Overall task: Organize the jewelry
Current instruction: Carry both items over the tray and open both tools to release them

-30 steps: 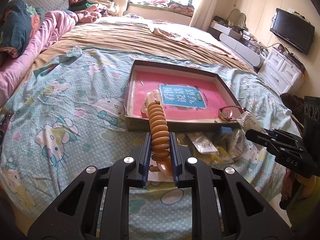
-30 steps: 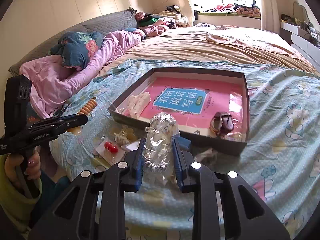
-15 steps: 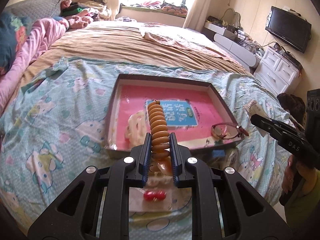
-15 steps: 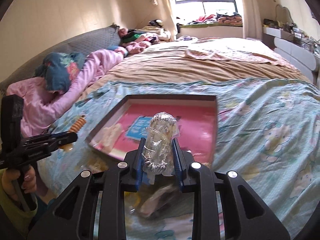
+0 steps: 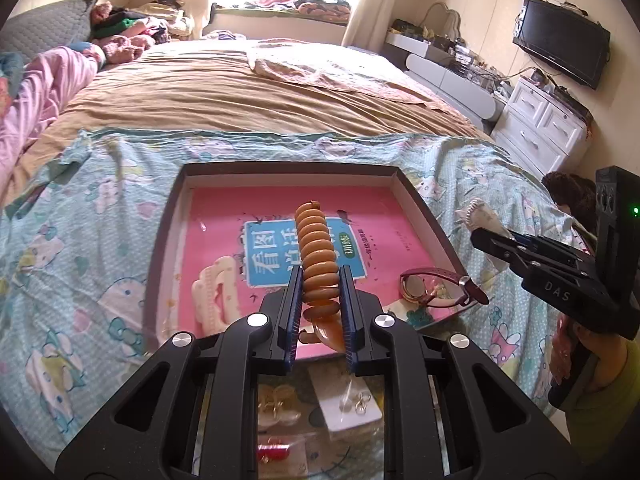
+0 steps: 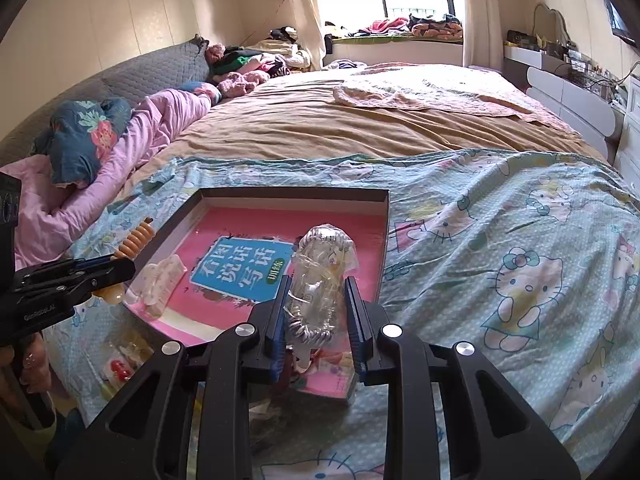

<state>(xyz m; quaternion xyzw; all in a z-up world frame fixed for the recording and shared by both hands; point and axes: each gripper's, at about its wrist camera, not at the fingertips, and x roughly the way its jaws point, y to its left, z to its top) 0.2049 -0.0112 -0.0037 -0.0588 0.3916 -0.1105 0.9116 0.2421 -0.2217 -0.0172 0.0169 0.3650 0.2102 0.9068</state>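
My left gripper (image 5: 319, 280) is shut on an orange spiral hair clip (image 5: 316, 256) and holds it over the near edge of a shallow dark box (image 5: 160, 248) lined with a pink book. My right gripper (image 6: 316, 292) is shut on a clear plastic bag with a silver bracelet (image 6: 320, 276), above the box's near right corner (image 6: 386, 232). In the box lie a cream hair claw (image 5: 214, 300) at left and a dark red watch (image 5: 436, 288) at right. The right gripper (image 5: 540, 264) shows at the right of the left wrist view.
Small bagged jewelry lies on the Hello Kitty sheet in front of the box: earrings on a white card (image 5: 352, 404) and red beads (image 6: 118, 368). Pink bedding (image 6: 120, 152) is piled at the left. A white dresser (image 5: 548, 124) stands beyond the bed's right side.
Both grippers have moved forward and up over the box, each still holding its item. The box now fills the middle of both views.
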